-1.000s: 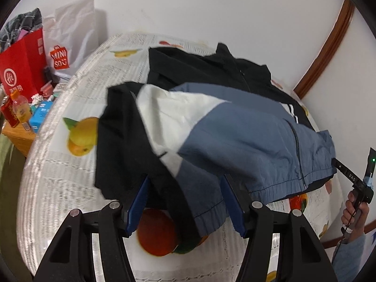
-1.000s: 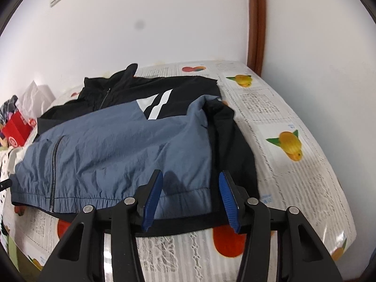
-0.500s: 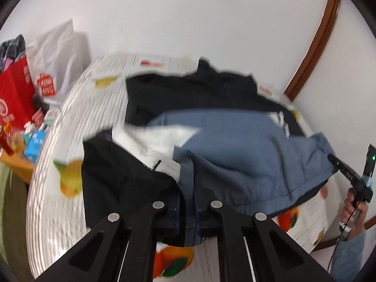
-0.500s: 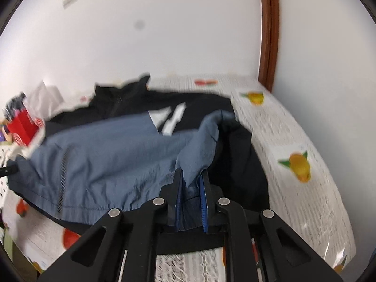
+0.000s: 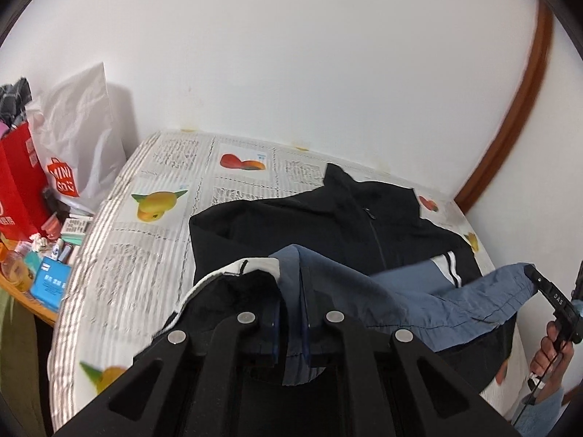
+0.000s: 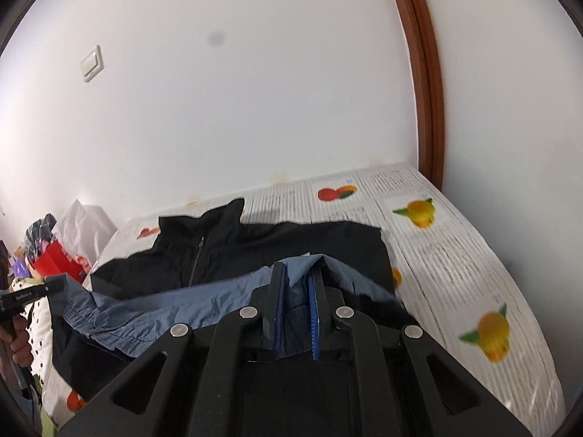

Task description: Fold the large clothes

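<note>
A black jacket (image 5: 328, 218) with a blue lower half and a white panel lies on the fruit-print bed cover (image 5: 145, 266), collar towards the wall. My left gripper (image 5: 290, 309) is shut on the blue hem at its left end and holds it raised above the jacket's body. In the right wrist view the jacket (image 6: 218, 247) shows again, and my right gripper (image 6: 298, 273) is shut on the hem's right end. The hem hangs stretched between the two grippers. At the frame edges the other gripper's tip shows: the right gripper (image 5: 539, 280) and the left gripper (image 6: 51, 286), each in a person's hand.
A red bag (image 5: 18, 182) and a white shopping bag (image 5: 76, 138) stand left of the bed. A low wooden side table (image 5: 25, 298) below them carries boxes and a bottle. White walls close the far side, and brown door trim (image 6: 422, 91) rises at the right.
Both grippers, open around the hem a second ago, have shut on it. They have lifted the hem and carried it forward over the jacket towards the collar.
</note>
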A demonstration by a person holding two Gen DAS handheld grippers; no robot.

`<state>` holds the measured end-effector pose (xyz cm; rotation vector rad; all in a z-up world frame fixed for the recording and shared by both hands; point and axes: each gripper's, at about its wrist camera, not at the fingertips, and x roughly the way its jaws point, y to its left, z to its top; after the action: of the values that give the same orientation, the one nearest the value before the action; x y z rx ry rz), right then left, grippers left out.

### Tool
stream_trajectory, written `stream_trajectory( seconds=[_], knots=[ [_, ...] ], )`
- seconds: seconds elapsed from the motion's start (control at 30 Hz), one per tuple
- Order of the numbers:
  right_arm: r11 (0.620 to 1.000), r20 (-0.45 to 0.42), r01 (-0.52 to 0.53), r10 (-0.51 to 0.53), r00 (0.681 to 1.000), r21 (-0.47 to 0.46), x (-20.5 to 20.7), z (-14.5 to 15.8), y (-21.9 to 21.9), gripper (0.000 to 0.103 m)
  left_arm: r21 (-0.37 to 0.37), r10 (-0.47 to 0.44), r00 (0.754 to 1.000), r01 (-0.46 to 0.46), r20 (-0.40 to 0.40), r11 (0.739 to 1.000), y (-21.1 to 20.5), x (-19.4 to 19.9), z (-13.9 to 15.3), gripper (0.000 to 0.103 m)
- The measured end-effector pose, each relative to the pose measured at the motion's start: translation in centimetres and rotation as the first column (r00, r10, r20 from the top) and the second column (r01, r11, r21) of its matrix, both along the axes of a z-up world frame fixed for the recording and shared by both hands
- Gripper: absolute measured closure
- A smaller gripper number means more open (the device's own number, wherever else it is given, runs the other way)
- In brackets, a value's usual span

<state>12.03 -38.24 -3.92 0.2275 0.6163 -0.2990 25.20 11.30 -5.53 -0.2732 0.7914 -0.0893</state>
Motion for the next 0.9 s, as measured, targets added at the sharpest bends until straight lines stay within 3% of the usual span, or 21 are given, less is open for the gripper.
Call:
stream_trajectory(
  seconds=[0.23,0.47,0.57,0.63,0.7,0.73,0.83,0.9],
  knots=[
    [0.999,-0.070,0.038,-0.038,0.997,0.009,5.2,-3.7,-2.8,0.092,0.041,0.008,0.997,-0.005,-0.083,0.999,-0.3,5.0,-3.5,0.094],
    [0.996,-0.159,0.078,-0.071,0.985,0.036,8.6,-7.1,-5.0,0.089,0.007,0.011,0.989,-0.010,-0.145,1.000,-0.2,8.5,-6.3,0.088],
    [0.994,-0.185,0.086,-0.073,0.980,0.064,9.7,-7.6,-5.7,0.087,0.005,-0.002,0.986,0.003,-0.169,1.000,-0.5,9.4,-6.7,0.076],
    [0.994,-0.192,0.087,-0.072,0.979,0.072,10.1,-7.3,-5.9,0.084,-0.015,-0.025,0.984,0.023,-0.176,1.000,-0.8,9.6,-6.3,0.062],
    [0.993,-0.173,0.078,-0.061,0.983,0.093,9.9,-6.3,-6.0,0.082,-0.028,-0.047,0.990,0.043,-0.137,0.999,-1.2,8.9,-5.0,0.053],
    [0.994,-0.152,0.071,-0.058,0.987,0.083,9.6,-5.6,-5.8,0.076,-0.029,-0.060,0.991,0.057,-0.116,0.998,-1.4,8.6,-4.4,0.044],
    [0.998,-0.070,0.050,-0.051,0.996,-0.025,8.3,-2.9,-4.4,0.053,-0.036,-0.109,0.993,0.108,-0.035,0.993,-2.0,7.1,-2.3,0.039],
    [0.999,-0.030,0.027,-0.028,0.999,-0.046,7.6,-1.6,-3.5,0.049,-0.034,-0.124,0.992,0.123,-0.009,0.992,-2.3,6.5,-1.5,0.037]
  ],
)
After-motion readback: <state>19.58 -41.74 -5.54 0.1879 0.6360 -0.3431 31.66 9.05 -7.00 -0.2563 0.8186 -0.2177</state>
